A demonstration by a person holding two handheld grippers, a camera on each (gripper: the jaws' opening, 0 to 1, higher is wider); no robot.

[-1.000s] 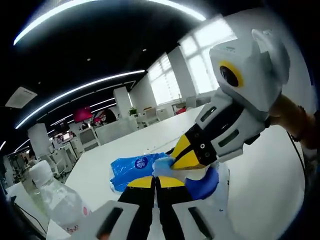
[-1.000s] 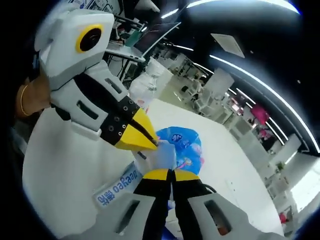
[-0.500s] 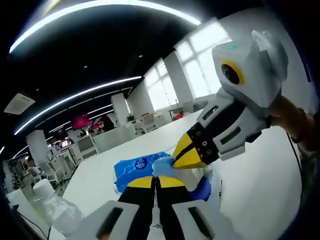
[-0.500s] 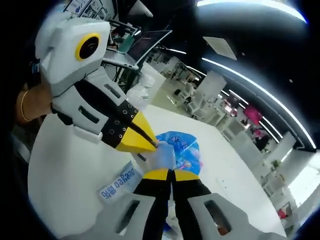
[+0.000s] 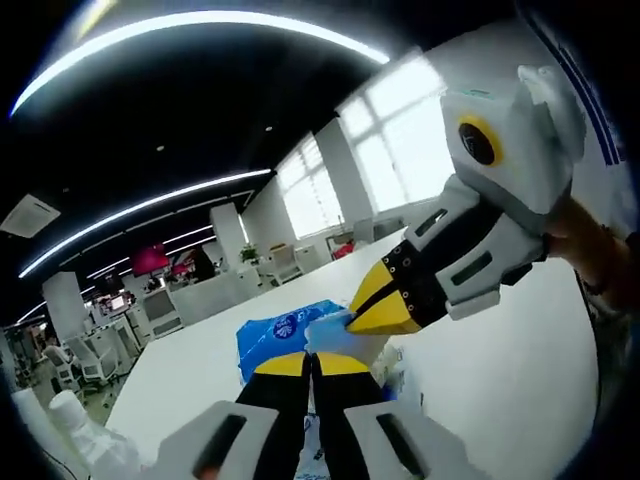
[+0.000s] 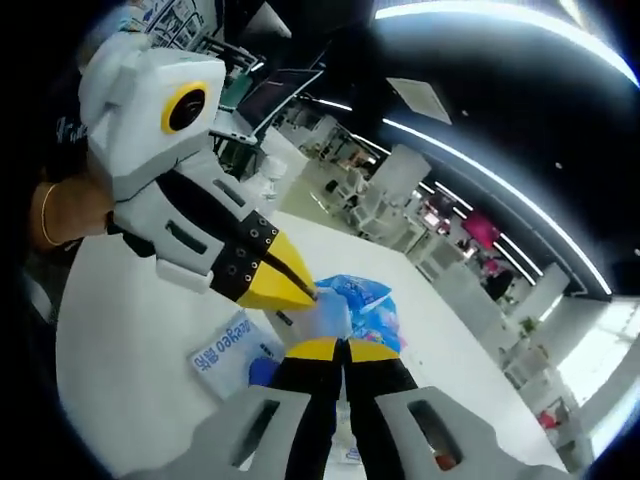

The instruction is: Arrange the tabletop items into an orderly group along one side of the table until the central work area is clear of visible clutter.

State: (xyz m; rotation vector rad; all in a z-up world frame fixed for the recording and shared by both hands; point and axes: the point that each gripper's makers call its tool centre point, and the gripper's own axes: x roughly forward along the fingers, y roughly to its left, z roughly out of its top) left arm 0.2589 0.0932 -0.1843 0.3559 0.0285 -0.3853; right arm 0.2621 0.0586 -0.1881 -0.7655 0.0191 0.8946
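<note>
Left gripper view: left claw (image 5: 312, 362) clamped on the pale edge of a blue plastic bag (image 5: 285, 333), lifted over the white desk (image 5: 500, 350). Right claw (image 5: 385, 312) pinches the same edge from the right. Bag's lower part hidden behind the jaws.

Right gripper view: bag (image 6: 362, 302) bunched and held by both claws; a label (image 6: 222, 350) partly readable; whatever is inside can't be made out.

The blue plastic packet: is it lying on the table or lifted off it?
Lifted: both tongs pinch the blue plastic packet above the white table.
</note>
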